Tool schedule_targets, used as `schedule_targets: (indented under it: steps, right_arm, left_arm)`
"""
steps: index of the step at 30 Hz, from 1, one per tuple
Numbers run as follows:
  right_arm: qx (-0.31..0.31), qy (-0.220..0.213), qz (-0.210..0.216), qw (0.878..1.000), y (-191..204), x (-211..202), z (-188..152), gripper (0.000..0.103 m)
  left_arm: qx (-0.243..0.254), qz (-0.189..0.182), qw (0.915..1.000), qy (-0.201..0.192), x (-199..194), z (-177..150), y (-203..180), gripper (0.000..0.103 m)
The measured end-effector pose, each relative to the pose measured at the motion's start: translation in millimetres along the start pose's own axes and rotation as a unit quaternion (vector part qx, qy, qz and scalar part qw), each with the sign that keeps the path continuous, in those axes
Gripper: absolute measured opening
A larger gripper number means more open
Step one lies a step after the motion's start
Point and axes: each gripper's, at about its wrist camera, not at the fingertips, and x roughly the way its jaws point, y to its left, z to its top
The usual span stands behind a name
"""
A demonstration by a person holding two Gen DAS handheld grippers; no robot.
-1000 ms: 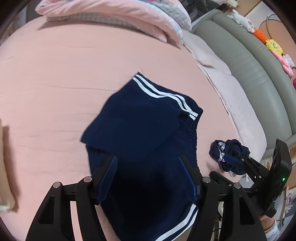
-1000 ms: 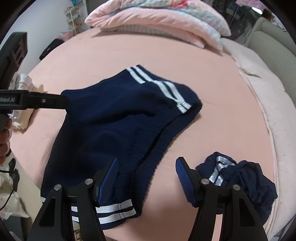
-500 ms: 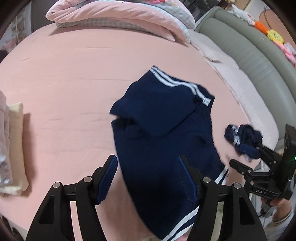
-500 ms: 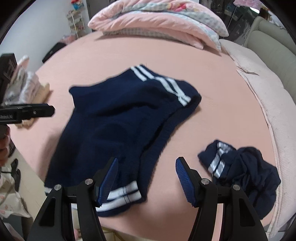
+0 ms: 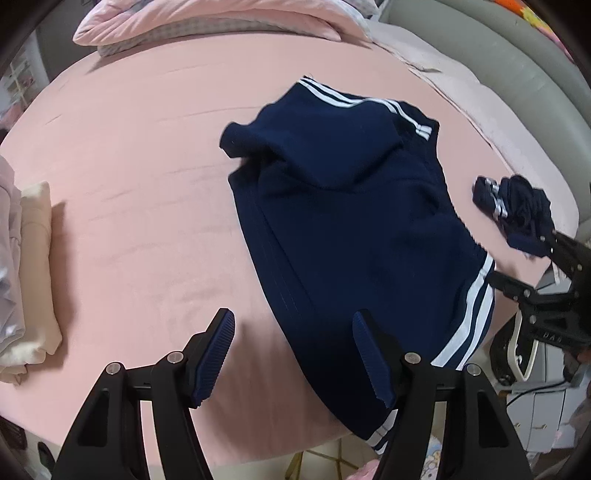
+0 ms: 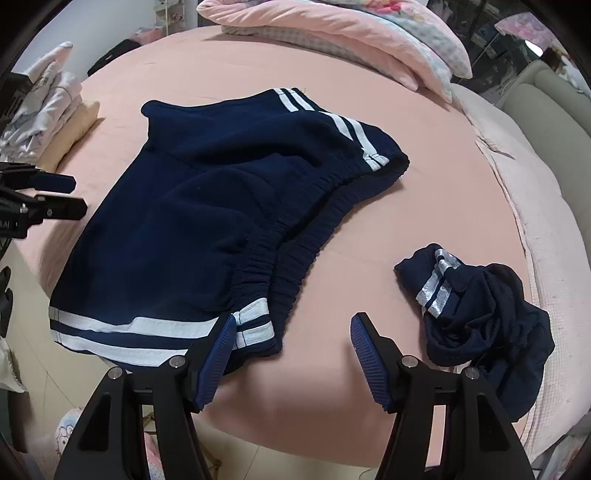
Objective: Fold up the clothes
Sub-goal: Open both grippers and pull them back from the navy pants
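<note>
Navy shorts [image 5: 351, 221] with white side stripes lie on the pink bed [image 5: 129, 166], one leg flopped over the top. My left gripper [image 5: 291, 321] hovers open at the shorts' near left edge, its right finger over the fabric, nothing held. In the right wrist view the shorts [image 6: 207, 206] show their elastic waistband. My right gripper [image 6: 293, 325] is open over bare sheet, its left finger beside the striped waistband corner. A crumpled navy garment [image 6: 480, 314] lies right of it. Each gripper shows in the other's view: the right gripper [image 5: 532, 258], the left gripper [image 6: 70, 195].
A folded stack of pale clothes [image 5: 26, 266] sits at the bed's left edge. Pink bedding and pillows [image 6: 332, 33] are piled at the far end, with a grey padded surround [image 5: 498, 74] on the right. The bed's near edge and floor lie just below both grippers.
The left gripper has slid left off the shorts and lower, bringing the folded stack into view. The right gripper has drifted toward the bed's near edge. Both stay open; the shorts lie still.
</note>
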Motion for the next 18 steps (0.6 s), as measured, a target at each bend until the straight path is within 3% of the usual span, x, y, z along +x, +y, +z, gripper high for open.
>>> schedule_targets:
  steps: [5,11,18]
  right_arm:
    - [-0.005,-0.003,-0.001,1.0,0.6,0.4,-0.9,0.064]
    - [-0.025,-0.014,0.002,1.0,6.9,-1.4,-9.4,0.064]
    - [-0.06,-0.035,-0.025,0.997,18.0,-4.5,-27.7,0.064]
  left_arm:
    - [0.009,0.002,1.0,0.0,-1.0,-4.5,-2.1,0.064]
    - [0.074,0.042,0.9964,-0.006,1.4,-17.5,-12.1,0.064]
    - [0.082,0.028,0.9962,-0.012,-4.3,-30.6,-13.9,0.064]
